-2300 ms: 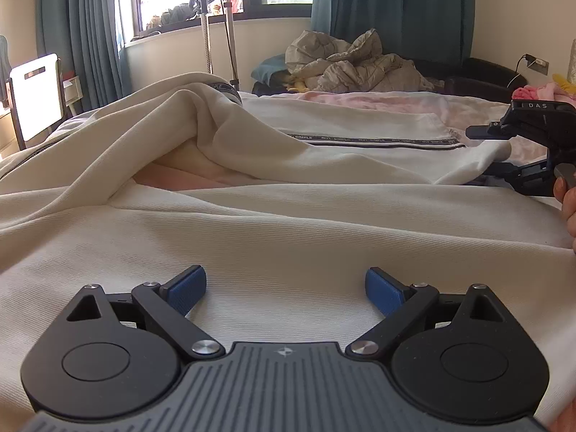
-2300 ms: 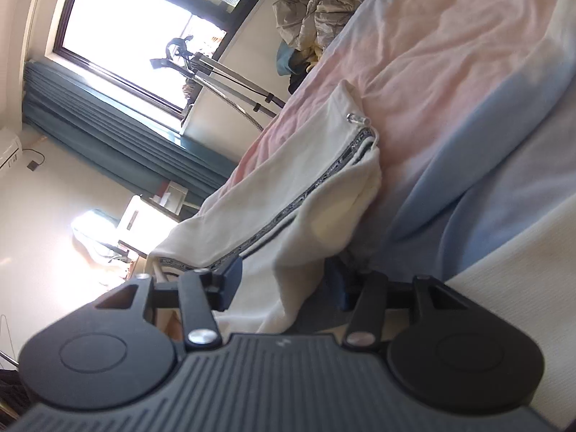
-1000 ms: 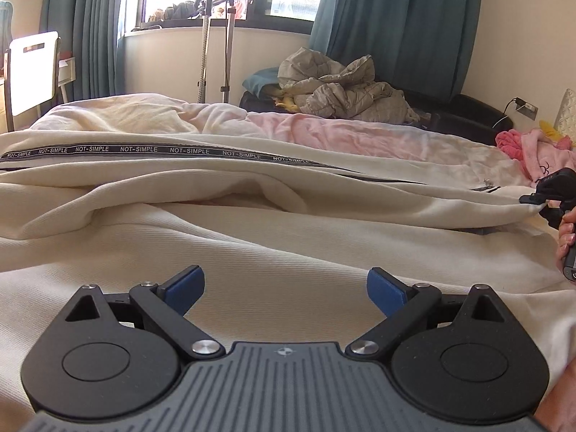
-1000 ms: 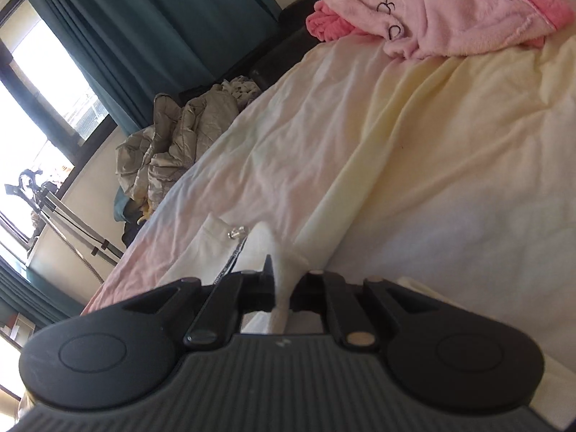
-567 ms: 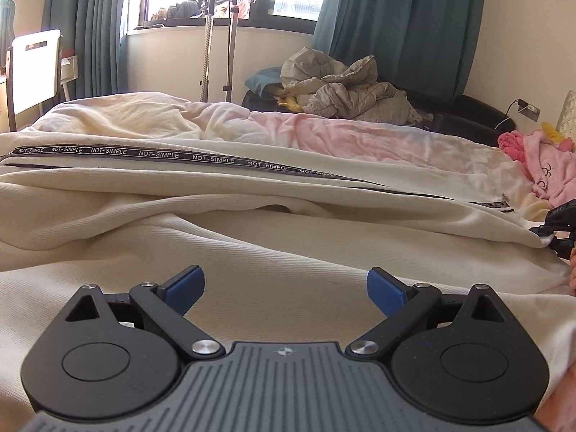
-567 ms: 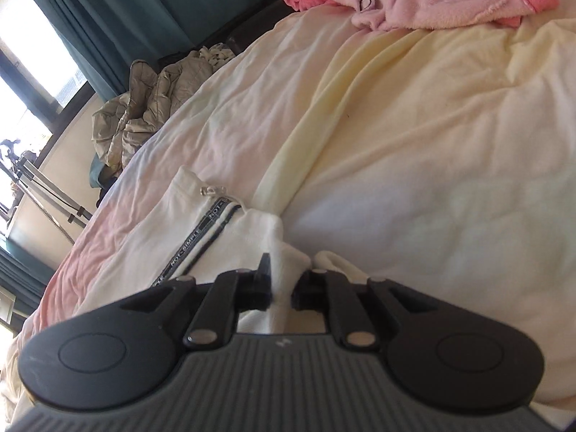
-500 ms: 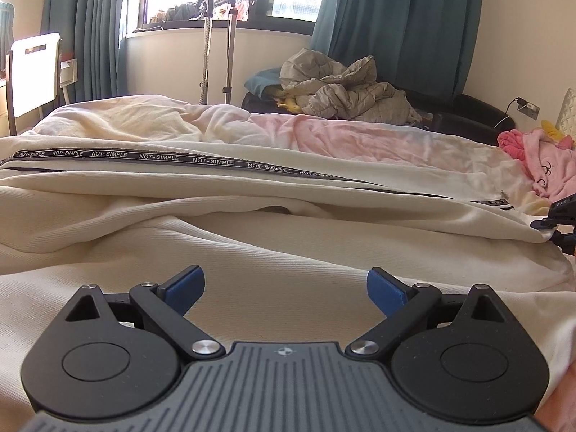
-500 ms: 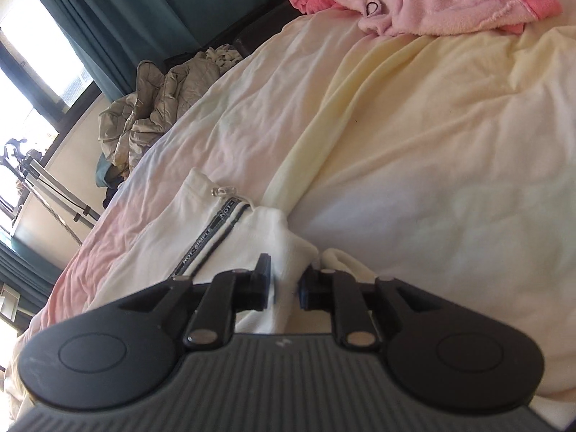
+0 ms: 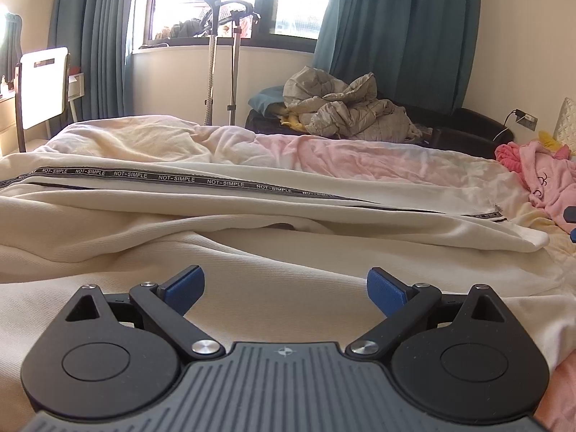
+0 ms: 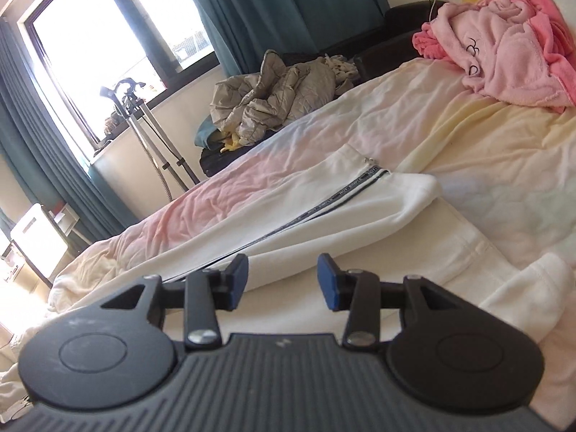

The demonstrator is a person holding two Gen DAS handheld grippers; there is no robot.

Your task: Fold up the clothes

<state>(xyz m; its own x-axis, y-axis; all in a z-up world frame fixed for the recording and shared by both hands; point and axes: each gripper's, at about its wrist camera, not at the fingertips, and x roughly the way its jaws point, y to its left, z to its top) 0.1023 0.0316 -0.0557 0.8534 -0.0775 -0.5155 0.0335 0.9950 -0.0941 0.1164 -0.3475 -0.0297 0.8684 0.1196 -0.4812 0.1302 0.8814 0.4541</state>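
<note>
A cream-white garment [image 9: 273, 252] with a black "NOT-SIMPLE" lettered stripe [image 9: 201, 181] lies spread across the bed. Its far part is folded over, ending in a corner at the right [image 9: 532, 241]. In the right wrist view the same garment [image 10: 360, 216] lies flat with its stripe [image 10: 345, 190] and a zip pull [image 10: 369, 161]. My left gripper [image 9: 286, 286] is open and empty, low over the cloth. My right gripper [image 10: 282, 279] is open and empty, just short of the folded edge.
The bed has a pastel pink and yellow sheet [image 10: 468, 136]. A pink fleece heap [image 10: 511, 43] lies at the far right. A grey quilted jacket [image 9: 345, 111] sits on a dark sofa behind, beside a metal stand [image 9: 219, 72] and a white chair [image 9: 43, 82].
My right gripper let go of the garment's corner, opened wide and drew back. The folded-over part now lies flat on the bed. My left gripper stayed open and barely moved.
</note>
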